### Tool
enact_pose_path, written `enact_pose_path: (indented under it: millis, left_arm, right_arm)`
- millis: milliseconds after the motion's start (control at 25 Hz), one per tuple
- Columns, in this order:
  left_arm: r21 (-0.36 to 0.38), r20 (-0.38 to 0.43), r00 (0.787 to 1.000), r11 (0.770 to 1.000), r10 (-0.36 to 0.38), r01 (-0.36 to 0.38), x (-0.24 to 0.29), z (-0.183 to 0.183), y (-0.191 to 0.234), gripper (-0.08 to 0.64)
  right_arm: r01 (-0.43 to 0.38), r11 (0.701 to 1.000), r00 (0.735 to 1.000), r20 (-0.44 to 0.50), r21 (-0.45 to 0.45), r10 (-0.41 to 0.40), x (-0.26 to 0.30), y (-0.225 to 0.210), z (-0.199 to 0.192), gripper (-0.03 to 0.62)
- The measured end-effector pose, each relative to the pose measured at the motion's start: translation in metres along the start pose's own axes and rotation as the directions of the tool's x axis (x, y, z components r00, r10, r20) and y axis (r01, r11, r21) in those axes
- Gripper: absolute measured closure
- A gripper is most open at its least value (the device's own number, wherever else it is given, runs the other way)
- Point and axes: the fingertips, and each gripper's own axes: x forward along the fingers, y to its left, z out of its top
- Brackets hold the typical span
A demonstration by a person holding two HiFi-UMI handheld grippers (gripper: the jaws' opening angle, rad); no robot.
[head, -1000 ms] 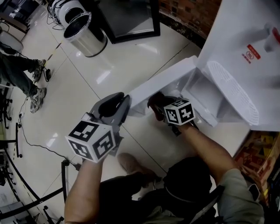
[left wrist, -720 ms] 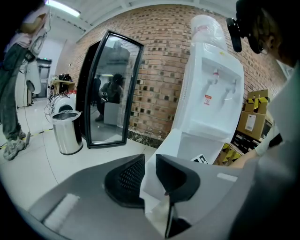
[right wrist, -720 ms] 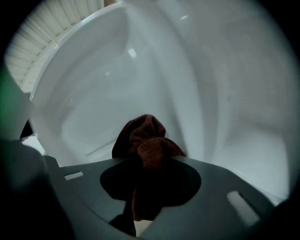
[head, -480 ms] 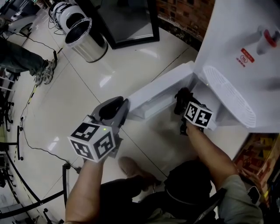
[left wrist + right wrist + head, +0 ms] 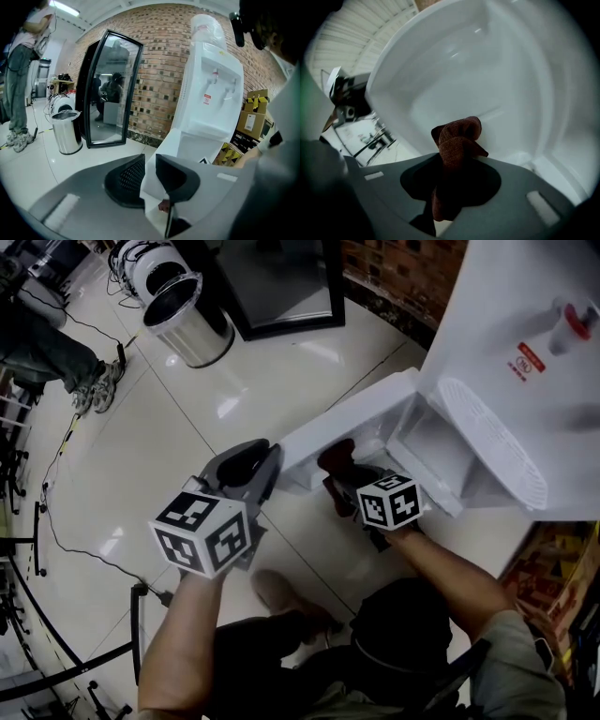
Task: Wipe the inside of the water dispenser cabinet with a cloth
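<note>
1. Jaws of the right gripper [image 5: 457,164] are clamped on a rust-brown cloth [image 5: 457,138], a nubbly woven rag bunched into a knot that pokes up past the tips, with a tail hanging below them
2. The left gripper [image 5: 150,169] has its dark ribbed pads pinched on the free edge of the white cabinet door [image 5: 168,146], a thin, smooth plastic panel held swung out
3. The cloth sits at the foot of that open door, just by the near corner of the cabinet's mouth. It faces a glossy white moulded hollow with rounded corners, and whether it touches the plastic I can't tell
4. Beyond it the cabinet [image 5: 441,451] opens low in the water dispenser [image 5: 506,315], a boxy white shell with a ridged drip grille [image 5: 497,437] above the opening
5. What I'd worry about:
   - the rag is gripped only at its middle, so dragging it hard over the plastic could pull it out of the jaws
   - as a tight wad it touches little surface and may skip the cabinet's back corners
   - the door edge is slick and thin, and if it slips from the left jaws the door could swing in on the right gripper
   - the tiled floor [image 5: 187,427] is shiny, so a crouched footing may slide
</note>
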Motion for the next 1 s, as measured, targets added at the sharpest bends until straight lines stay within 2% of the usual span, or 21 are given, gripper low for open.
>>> enact_pose_path:
  millis: [80,160,240,280,360,640,800,1000]
  left_arm:
    - [-0.003,0.001,1.000,1.000,-0.003,0.003,0.000,-0.001,-0.001,0.491]
    - [-0.007,0.002,1.000,1.000,-0.004,0.004,-0.001,-0.001,-0.002,0.491]
    - [-0.010,0.003,1.000,1.000,-0.002,0.002,-0.001,0.000,-0.002,0.491]
    - [-0.013,0.003,1.000,1.000,0.000,0.000,-0.001,0.001,-0.002,0.491]
    - [-0.018,0.004,1.000,1.000,0.003,-0.003,0.000,0.001,-0.002,0.491]
    - [-0.026,0.009,1.000,1.000,0.010,-0.010,0.000,0.004,0.005,0.494]
    - [-0.030,0.010,1.000,0.999,0.015,-0.015,0.000,0.004,0.006,0.494]
    - [-0.027,0.010,0.999,0.999,0.033,-0.032,0.002,0.005,0.008,0.494]
  right_arm:
    - [-0.167,0.980,0.978,-0.143,-0.108,0.151,0.017,0.046,-0.027,0.474]
    - [-0.300,0.939,0.930,-0.272,-0.168,0.248,0.030,0.080,-0.054,0.474]
    - [-0.365,0.909,0.891,-0.357,-0.202,0.279,0.043,0.095,-0.076,0.474]
    - [-0.373,0.903,0.883,-0.379,-0.212,0.276,0.051,0.096,-0.083,0.474]
    - [-0.348,0.910,0.892,-0.379,-0.226,0.247,0.067,0.087,-0.086,0.474]
    - [-0.163,0.972,0.963,-0.243,-0.168,0.119,0.074,0.035,-0.061,0.474]
    - [-0.019,1.000,0.995,-0.101,-0.019,0.017,0.066,-0.013,-0.034,0.476]
    - [0.147,0.980,0.989,-0.006,0.133,-0.147,0.048,-0.069,-0.019,0.476]
